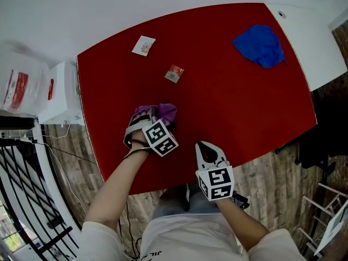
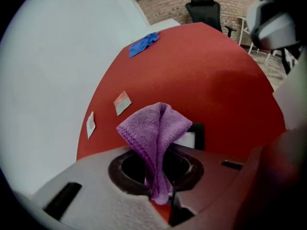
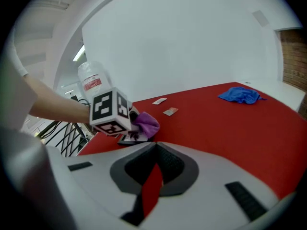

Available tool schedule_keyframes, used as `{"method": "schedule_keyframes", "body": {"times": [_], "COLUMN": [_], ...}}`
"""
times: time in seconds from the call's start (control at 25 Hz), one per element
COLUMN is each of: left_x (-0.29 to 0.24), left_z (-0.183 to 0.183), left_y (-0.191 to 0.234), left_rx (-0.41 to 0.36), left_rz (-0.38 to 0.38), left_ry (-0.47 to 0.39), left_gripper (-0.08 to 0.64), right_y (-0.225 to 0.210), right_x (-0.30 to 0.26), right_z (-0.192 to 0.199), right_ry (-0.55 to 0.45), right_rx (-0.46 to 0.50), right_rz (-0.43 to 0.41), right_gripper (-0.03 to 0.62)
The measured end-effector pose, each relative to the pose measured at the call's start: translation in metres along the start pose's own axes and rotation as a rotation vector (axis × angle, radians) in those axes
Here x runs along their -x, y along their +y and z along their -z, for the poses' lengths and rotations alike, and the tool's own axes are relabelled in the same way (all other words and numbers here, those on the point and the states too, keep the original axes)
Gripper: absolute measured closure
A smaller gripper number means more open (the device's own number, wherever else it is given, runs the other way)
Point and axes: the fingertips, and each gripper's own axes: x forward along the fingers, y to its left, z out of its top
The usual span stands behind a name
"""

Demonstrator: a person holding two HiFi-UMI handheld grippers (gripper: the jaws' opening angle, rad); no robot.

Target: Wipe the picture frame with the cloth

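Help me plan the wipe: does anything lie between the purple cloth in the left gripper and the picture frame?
Nothing visible does. The purple microfibre cloth, shut in the left gripper, sits right by the black-rimmed picture frame on the red table; the nearest small card lies farther off.

Light is bright, even and diffuse. A strip light [image 3: 79, 53] glows at upper left in the right gripper view. Shadows on the table [image 1: 228, 97] are faint. White surroundings run near overexposed. Gripper views show fisheye bending, black corners and blurred foreground; the cloth [image 2: 153, 128] is sharp.
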Motion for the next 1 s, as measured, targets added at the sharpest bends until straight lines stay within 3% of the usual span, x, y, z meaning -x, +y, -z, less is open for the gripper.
{"method": "schedule_keyframes", "body": {"times": [0.16,0.32,0.72,1.0], "left_x": [0.015,0.019,-0.003,-0.015], "left_z": [0.005,0.009,-0.012,-0.018], "left_y": [-0.037,-0.047,0.046,0.026], "left_rx": [-0.056,-0.076,0.025,-0.012], "left_rz": [0.014,0.015,-0.044,-0.031], "left_ry": [-0.018,-0.016,0.018,0.041], "left_gripper": [0.497,0.497,0.497,0.497], "right_y": [-0.002,0.001,0.001,-0.014], "right_x": [-0.002,-0.004,0.002,0.008], "right_z": [-0.003,-0.007,0.0,0.006], "right_ry": [-0.005,-0.01,-0.002,-0.002], "right_rx": [0.001,0.005,-0.006,-0.025], "right_rz": [-0.001,-0.01,0.001,0.024], "right_gripper": [0.588,0.588,0.588,0.588]}}
